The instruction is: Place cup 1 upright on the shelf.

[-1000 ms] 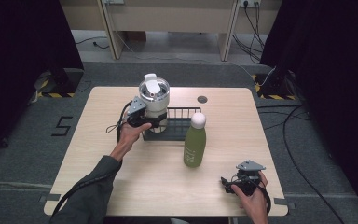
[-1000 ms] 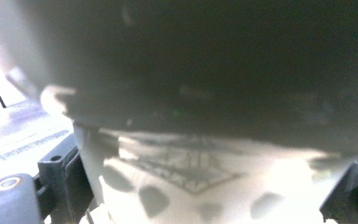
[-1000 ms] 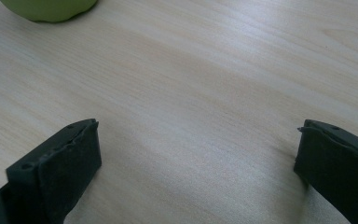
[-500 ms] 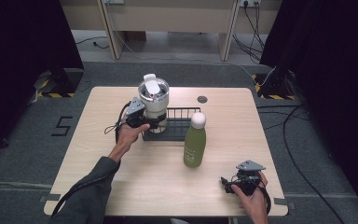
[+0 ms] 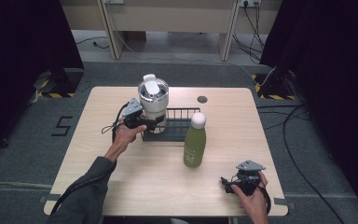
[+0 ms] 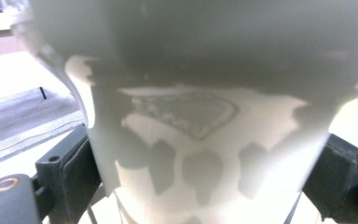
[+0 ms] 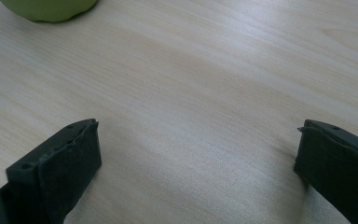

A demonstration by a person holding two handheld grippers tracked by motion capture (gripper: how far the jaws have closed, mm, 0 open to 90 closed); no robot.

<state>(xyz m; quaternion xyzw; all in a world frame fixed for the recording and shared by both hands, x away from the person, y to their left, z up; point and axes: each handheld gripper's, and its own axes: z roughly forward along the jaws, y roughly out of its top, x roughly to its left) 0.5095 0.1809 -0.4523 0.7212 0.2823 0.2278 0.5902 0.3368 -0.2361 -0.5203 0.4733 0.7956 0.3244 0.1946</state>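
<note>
The left gripper (image 5: 150, 123), at centre-left of the high view, has its jaws closed on the white lidded tumbler (image 5: 153, 99). It stands upright, long axis vertical, in the black wire basket (image 5: 182, 125). This looks like the grasp step; next comes a straight lift. The right gripper (image 5: 228, 183) rests on the desk (image 5: 242, 116) at lower right, jaws wide and empty.

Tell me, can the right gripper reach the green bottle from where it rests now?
Probably yes. The right gripper has open jaws, and bare table lies between it and the green bottle.
</note>
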